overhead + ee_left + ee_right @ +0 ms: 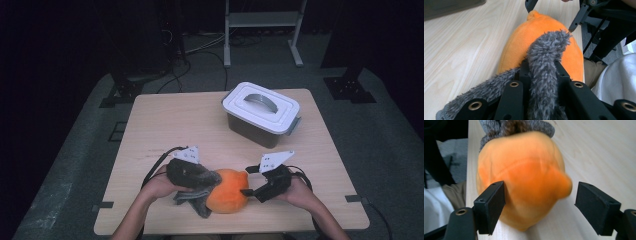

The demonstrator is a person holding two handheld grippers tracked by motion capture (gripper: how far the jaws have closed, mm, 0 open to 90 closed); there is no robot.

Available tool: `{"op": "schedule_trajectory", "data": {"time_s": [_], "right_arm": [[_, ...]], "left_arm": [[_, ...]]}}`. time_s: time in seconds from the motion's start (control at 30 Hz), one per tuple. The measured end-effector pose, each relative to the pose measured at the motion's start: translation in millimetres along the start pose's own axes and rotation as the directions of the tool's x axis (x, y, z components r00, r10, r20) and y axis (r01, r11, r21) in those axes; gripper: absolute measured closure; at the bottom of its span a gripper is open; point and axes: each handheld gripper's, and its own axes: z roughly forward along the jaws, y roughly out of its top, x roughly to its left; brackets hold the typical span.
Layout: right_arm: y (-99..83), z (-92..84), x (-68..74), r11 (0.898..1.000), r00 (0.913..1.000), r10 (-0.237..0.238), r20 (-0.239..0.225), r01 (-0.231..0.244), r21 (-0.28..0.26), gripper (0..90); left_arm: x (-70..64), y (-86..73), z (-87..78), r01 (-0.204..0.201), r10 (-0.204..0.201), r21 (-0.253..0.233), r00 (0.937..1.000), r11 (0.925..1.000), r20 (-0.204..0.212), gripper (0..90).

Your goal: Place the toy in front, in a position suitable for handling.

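Note:
An orange plush toy [227,197] [541,27] [521,172] lies near the table's front edge. A grey fuzzy fabric piece [192,200] [546,50] [516,126] hangs at its left end. My left gripper [210,181] [542,67] is shut on a fold of that grey fabric, which bulges up between the jaws. At the toy's right end, my right gripper [248,189] [540,205] is open and straddles a small nub. One pad sits at the toy's side, and the other stands clear of it.
A clear storage box with a white lid and grey handle [261,112] stands at the back right of the wooden table [165,120]. A metal rack [262,30] and cables lie on the floor beyond. The person's lap [619,75] is close to the front edge.

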Motion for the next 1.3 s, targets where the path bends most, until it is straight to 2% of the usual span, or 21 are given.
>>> {"op": "schedule_trajectory", "data": {"time_s": [0.1,0.17,0.2,0.27,0.37,0.4,0.53,0.57,0.67,0.7,0.77,0.87,0.93,1.03,1.17,1.3], "right_arm": [[-4.6,7.2,-1.5,1.000,0.9990,0.026,-0.037,-0.026,0.002,23.6],[-5.3,10.5,-0.9,0.999,0.9969,0.030,-0.073,-0.031,-0.014,37.8],[-4.7,10.1,1.6,1.000,0.9986,0.007,-0.053,-0.008,-0.022,48.1],[-0.4,5.7,7.7,0.999,0.9987,-0.042,-0.029,0.041,-0.027,57.5],[2.8,1.4,8.8,0.998,0.9990,-0.038,-0.023,0.037,-0.041,59.3],[4.6,-0.9,9.8,0.998,0.9991,-0.041,-0.007,0.041,-0.045,60.2],[13.3,-8.1,11.4,0.998,0.9976,-0.053,0.044,0.055,-0.036,61.2],[17.3,-9.5,13.0,0.998,0.9976,-0.050,0.048,0.051,-0.036,61.2],[20.8,-8.8,15.8,0.998,0.9965,-0.066,0.050,0.067,-0.018,61.2],[21.3,-7.3,16.5,0.996,0.9950,-0.085,0.053,0.085,0.004,60.9],[20.2,-6.7,15.9,0.997,0.9953,-0.082,0.053,0.082,0.007,59.8],[16.4,-6.0,13.2,0.999,0.9980,-0.043,0.046,0.044,-0.009,52.4],[15.5,-5.0,11.5,0.999,0.9985,-0.031,0.045,0.032,-0.017,44.0],[14.9,-4.9,7.9,0.999,0.9991,-0.016,0.040,0.017,-0.033,37.9],[12.8,-0.9,5.9,1.000,0.9997,0.000,0.026,0.001,-0.025,37.9],[11.0,5.5,5.8,0.998,0.9989,0.047,0.007,-0.047,-0.041,46.6]], "left_arm": [[0.7,-0.8,-0.1,0.002,-0.002,-0.004,1.0000,1.0000,-0.001,74.4],[0.5,0.5,0.0,0.001,-0.001,-0.004,1.0000,1.0000,-0.009,74.4],[0.5,1.6,-0.4,0.002,-0.002,-0.003,0.9999,1.0000,-0.011,74.5],[0.0,5.5,-2.2,-0.007,0.007,-0.011,0.9999,0.9999,-0.011,74.5],[-3.4,16.3,-6.6,-0.030,0.030,-0.011,0.9992,0.9995,-0.027,74.5],[-5.0,20.6,-7.5,-0.043,0.042,-0.006,0.9985,0.9991,-0.033,74.5],[-13.2,39.0,-6.5,-0.084,0.084,-0.023,0.9962,0.9962,-0.021,74.5],[-17.6,47.3,-2.6,-0.110,0.110,-0.019,0.9938,0.9937,-0.011,74.5],[-20.0,51.5,2.8,-0.127,0.127,0.004,0.9919,0.9919,-0.009,74.4],[-18.7,50.6,6.4,-0.119,0.120,0.006,0.9928,0.9928,-0.007,74.5],[-17.4,48.8,7.6,-0.111,0.111,0.007,0.9938,0.9938,-0.008,74.5],[-12.5,42.3,9.6,-0.095,0.095,0.023,0.9953,0.9952,-0.019,74.5],[-8.2,37.1,9.1,-0.077,0.077,0.015,0.9968,0.9969,-0.023,74.5],[-4.3,31.1,6.0,-0.057,0.057,0.003,0.9980,0.9984,-0.027,74.4],[-0.5,25.2,1.1,-0.040,0.040,-0.003,0.9984,0.9992,-0.041,74.4],[3.6,20.0,-0.3,-0.028,0.028,-0.002,0.9971,0.9996,-0.071,73.8]]}}
